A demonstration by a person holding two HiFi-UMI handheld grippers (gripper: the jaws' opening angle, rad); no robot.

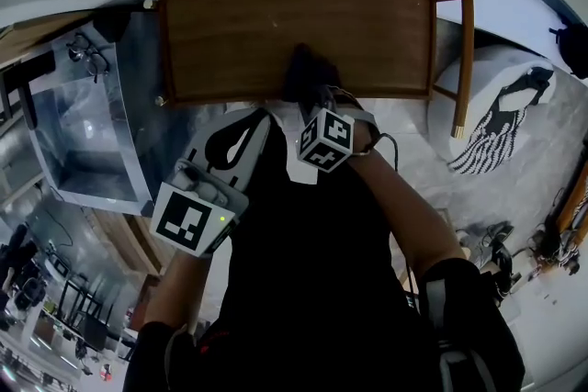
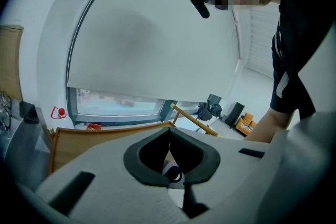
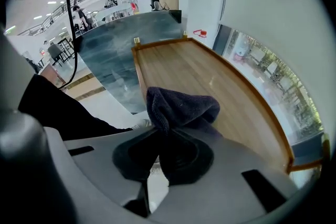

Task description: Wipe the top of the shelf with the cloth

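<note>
Cloth (image 3: pixel 181 107) is dark, bunched, and clamped in the right gripper (image 3: pixel 163 152). The jaws are closed on its lower fold and the rest bulges out just past the tips. In the head view the cloth (image 1: pixel 306 73) sits on the shelf (image 1: pixel 276 23) top at the near edge, roughly mid-width, with the right gripper (image 1: pixel 310 101) directly behind it. Bare wood runs ahead of the jaws and to both sides. A raised lip rims the shelf (image 3: pixel 215 81), and small brass knobs sit at the far corners in the right gripper view.

Left gripper (image 1: pixel 253 128) is off the shelf, to the left of the right jaws and behind them, close to the person's torso. Its jaws are together with nothing between them. From the left gripper (image 2: pixel 169 152) view it is tilted upward. The shelf (image 2: pixel 94 139) edge is low beyond the jaws, with a window strip and a white blind (image 2: pixel 157 34) above.

Spectacles (image 1: pixel 87 52) lie left of the shelf on a clear box, well apart from both jaws. A striped bag (image 1: pixel 501 128) is on the floor, well to the right.
</note>
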